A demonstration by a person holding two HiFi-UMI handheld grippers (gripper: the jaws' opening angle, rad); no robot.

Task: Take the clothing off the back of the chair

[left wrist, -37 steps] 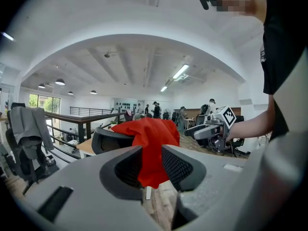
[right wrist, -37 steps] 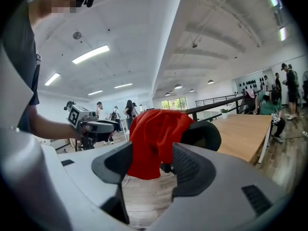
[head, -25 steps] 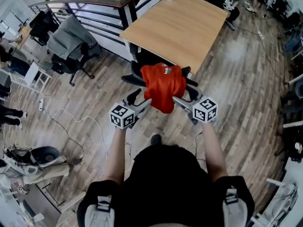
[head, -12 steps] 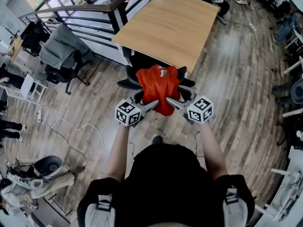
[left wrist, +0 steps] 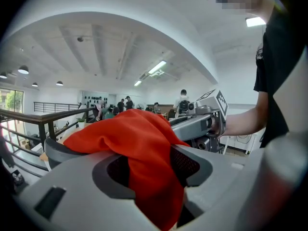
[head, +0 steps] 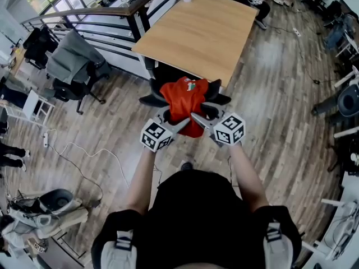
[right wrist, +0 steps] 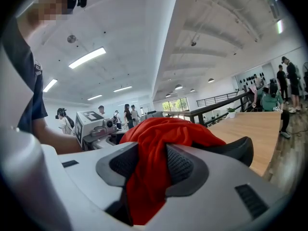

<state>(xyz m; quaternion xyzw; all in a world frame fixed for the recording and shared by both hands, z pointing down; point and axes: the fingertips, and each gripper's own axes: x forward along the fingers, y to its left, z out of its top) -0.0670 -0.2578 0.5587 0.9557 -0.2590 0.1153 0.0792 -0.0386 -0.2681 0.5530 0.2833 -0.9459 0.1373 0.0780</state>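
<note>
1. It was an open-plan office; a long wooden table (head: 207, 32) stood far ahead, with a railing (head: 106, 13) at its left;
2. Wheeled desk chairs (head: 76, 74) sat far left; strip lights (right wrist: 87, 57) lined the ceiling.

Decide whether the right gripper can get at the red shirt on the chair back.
Very likely yes: the right gripper has the red shirt, draped over the chair back, between its closing jaws; nothing blocks it.

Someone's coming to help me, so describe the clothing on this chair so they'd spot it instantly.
Find the big wooden table; a black chair sits at its near edge. Draped over that chair's back is a red shirt, the only bright red item around, unlike the grey garment by the railing.
</note>
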